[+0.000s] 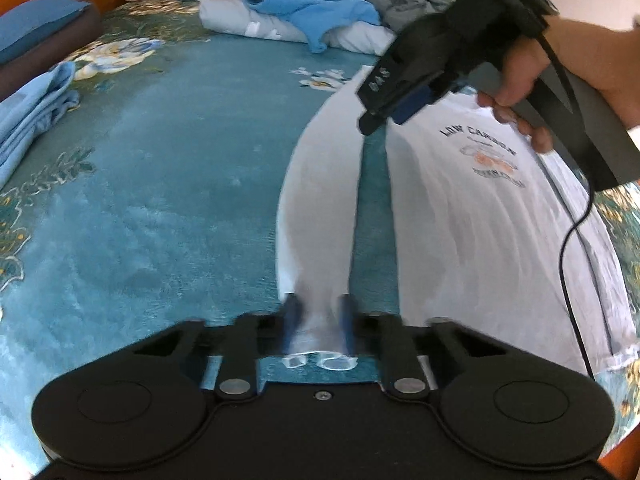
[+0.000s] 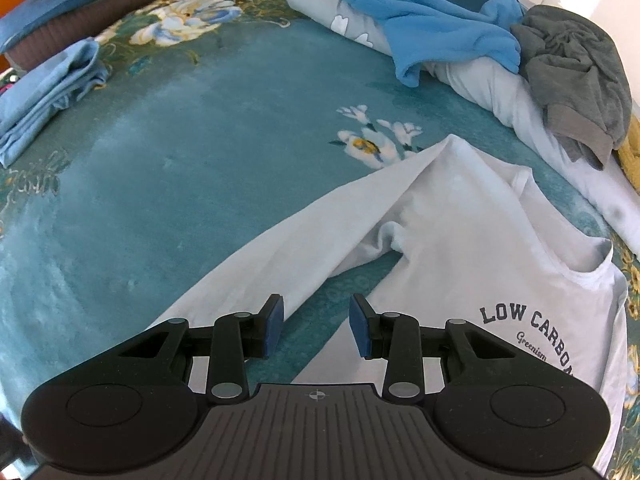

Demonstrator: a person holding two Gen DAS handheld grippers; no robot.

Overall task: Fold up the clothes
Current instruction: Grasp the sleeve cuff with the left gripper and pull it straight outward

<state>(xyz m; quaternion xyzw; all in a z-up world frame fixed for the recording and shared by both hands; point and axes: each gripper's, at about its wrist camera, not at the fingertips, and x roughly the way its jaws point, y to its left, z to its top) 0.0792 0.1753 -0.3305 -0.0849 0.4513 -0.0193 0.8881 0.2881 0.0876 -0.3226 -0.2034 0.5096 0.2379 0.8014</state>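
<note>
A white long-sleeved shirt with "LOW CARBON" print lies flat on the teal floral bedspread. Its left sleeve stretches toward me. My left gripper is blurred and its fingers stand around the sleeve's cuff; the cuff end pokes out behind them. My right gripper is open and empty, hovering above the gap between sleeve and shirt body. It shows in the left wrist view, held by a hand above the shirt's shoulder.
A heap of unfolded clothes lies at the back: a blue fleece, a grey garment and a pale grey shirt. A folded light blue garment and pillows sit at the left. A cable hangs over the shirt.
</note>
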